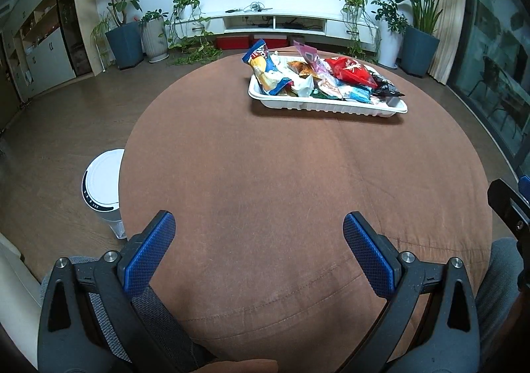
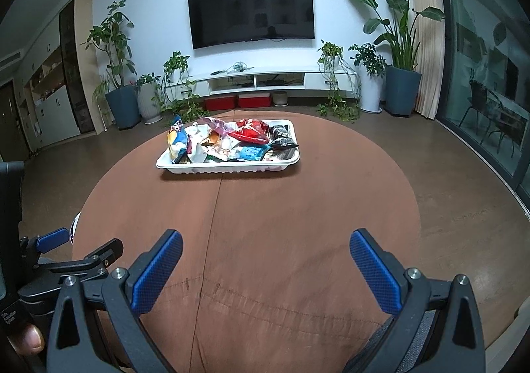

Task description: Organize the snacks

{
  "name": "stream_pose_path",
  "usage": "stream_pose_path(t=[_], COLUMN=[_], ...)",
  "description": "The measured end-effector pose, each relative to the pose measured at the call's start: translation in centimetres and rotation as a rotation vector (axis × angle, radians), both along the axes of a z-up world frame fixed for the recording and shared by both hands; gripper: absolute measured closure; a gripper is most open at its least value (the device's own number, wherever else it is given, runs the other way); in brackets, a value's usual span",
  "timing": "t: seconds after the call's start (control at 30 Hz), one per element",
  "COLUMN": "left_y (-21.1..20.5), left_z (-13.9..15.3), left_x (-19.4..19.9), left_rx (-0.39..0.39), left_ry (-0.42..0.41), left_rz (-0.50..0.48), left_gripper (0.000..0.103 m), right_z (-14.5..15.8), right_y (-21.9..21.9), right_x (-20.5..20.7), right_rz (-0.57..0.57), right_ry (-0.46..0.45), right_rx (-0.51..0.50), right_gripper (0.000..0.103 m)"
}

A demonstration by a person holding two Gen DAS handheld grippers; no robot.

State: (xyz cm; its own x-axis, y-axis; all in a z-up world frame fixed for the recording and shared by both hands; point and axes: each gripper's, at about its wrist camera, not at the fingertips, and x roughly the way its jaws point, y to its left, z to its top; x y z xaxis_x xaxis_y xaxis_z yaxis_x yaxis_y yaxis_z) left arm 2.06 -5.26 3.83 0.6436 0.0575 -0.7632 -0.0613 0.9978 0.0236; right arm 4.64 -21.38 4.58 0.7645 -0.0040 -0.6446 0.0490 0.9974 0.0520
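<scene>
- Round table (image 1: 298, 181) w/ brown cloth cover fills both wrist views; a seam runs across the cloth from near edge to far edge.
- White plastic tray (image 1: 326, 105) sits on the far part of the table, toward the far edge, well apart from both grippers.
- Tray is heaped w/ snack packets: blue-and-yellow bag (image 1: 265, 70) standing at its left end, red bag (image 1: 351, 71) toward the right, black packet (image 1: 386, 88) at the right end, pink wrapper (image 1: 309, 53) sticking up at the back. Smaller packets in the middle are too jumbled to tell apart.
- Left gripper (image 1: 259, 224) hovers over the near edge of the table; blue-padded fingers (image 1: 150, 252) spread wide, nothing btwn them.
- Right gripper (image 2: 265, 242) also over the near edge, fingers (image 2: 155, 270) spread wide, empty. Same tray (image 2: 228, 168) shows ahead of it, left of centre.
- Left gripper's body is visible at the far left of the right wrist view; a fingertip (image 2: 31, 336) of the person shows beside it.
- White cylindrical bin (image 1: 102, 189) stands on the floor just beside the table's left edge.
- Beyond the table: wall-mounted TV (image 2: 251, 12), low white TV cabinet (image 2: 265, 79), potted plants (image 2: 117, 75) on both sides.
</scene>
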Motion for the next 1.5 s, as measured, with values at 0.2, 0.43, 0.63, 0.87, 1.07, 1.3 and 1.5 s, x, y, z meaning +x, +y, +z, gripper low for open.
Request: stream_pose_path(t=[0.2,0.43,0.63,0.87,1.07,1.3,1.5], left_y=[0.1,0.1,0.1,0.1,0.0,0.0,0.0], left_z=[-0.2,-0.3,-0.5,-0.5,-0.5,-0.5,-0.6], left_x=[0.1,0.2,0.3,0.2,0.2,0.2,0.2], left_rx=[0.0,0.0,0.0,-0.001,-0.001,-0.001,-0.001], left_ry=[0.001,-0.001,-0.006,-0.007,-0.006,-0.007,-0.007], left_rz=[0.001,0.002,0.007,0.008,0.009,0.009,0.01], left_gripper=[0.0,0.0,0.0,0.0,0.0,0.0,0.0], right_z=[-0.2,-0.4,-0.8,-1.1,-1.5,-1.8,-2.1], right_y=[0.1,0.3,0.4,0.4,0.5,0.5,0.7], right_x=[0.1,0.2,0.5,0.7,0.9,0.9,0.7], right_rz=[0.005,0.01,0.01,0.009,0.01,0.008,0.008], right_ry=[0.013,0.03,0.052,0.075,0.091,0.1,0.109], right_rx=[-0.001,0.001,0.007,0.018,0.02,0.022,0.022], right_gripper=[0.0,0.0,0.0,0.0,0.0,0.0,0.0])
